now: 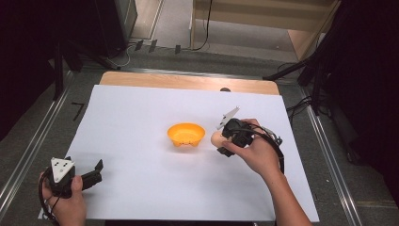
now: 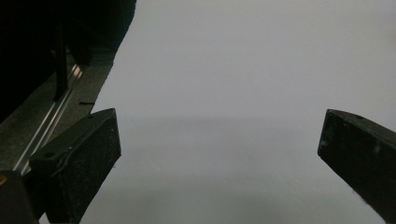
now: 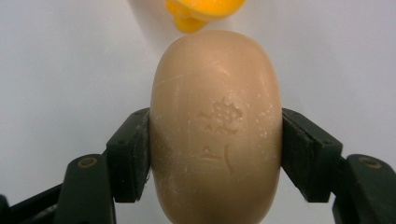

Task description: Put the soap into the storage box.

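Overhead, the right gripper (image 1: pixel 220 141) clamps a tan soap (image 3: pixel 215 126) by its long sides, holding it off the white sheet (image 1: pixel 141 122) just beside an orange bowl (image 1: pixel 186 134), likely its destination. Well apart, the left gripper (image 1: pixel 94 173) rests at the sheet's near corner, jaws wide and empty.

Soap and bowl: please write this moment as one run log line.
right tongs: shut on soap | soap: above sheet, right of bowl | left tongs: open, nothing held
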